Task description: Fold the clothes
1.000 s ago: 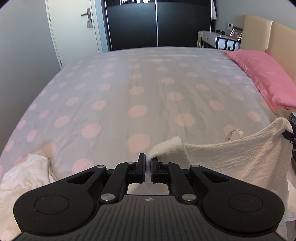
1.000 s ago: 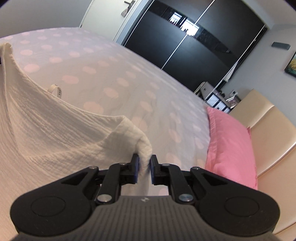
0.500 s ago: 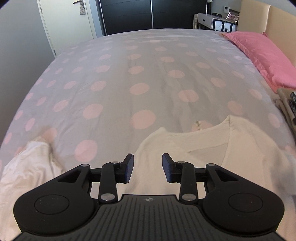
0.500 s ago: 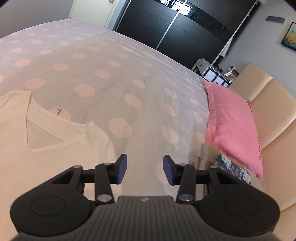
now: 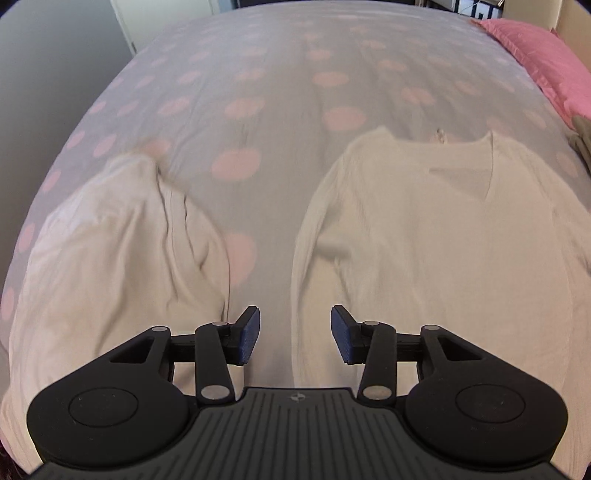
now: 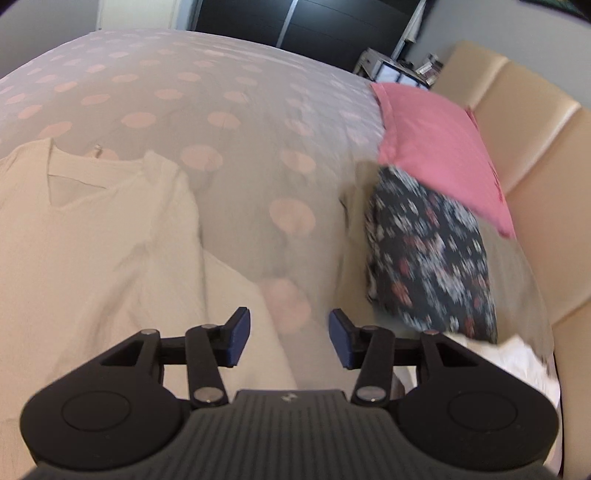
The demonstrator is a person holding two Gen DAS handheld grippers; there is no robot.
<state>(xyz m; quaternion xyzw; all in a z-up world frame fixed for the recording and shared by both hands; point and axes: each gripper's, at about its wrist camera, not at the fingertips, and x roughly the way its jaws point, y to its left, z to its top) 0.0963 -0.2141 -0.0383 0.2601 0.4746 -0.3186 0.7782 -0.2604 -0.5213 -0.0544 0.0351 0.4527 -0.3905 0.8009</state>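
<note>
A cream V-neck top [image 5: 436, 236] lies flat on the polka-dot bed, neckline away from me; it also shows in the right wrist view [image 6: 96, 236]. My left gripper [image 5: 295, 334] is open and empty, hovering over the top's left edge and the bare sheet. My right gripper [image 6: 289, 341] is open and empty above the top's right sleeve edge. A second crumpled cream garment [image 5: 110, 258] lies to the left of the top.
The bedspread [image 5: 288, 92] is grey-white with pink dots. A pink pillow [image 6: 439, 147] and a dark floral garment [image 6: 428, 254] on beige cloth lie at the right, by the beige headboard [image 6: 535, 155]. A black wardrobe [image 6: 314, 22] stands beyond.
Both grippers let go of the top's shoulders, opened wide and pulled back. The top now lies flat on the bed. Both views are tilted further down.
</note>
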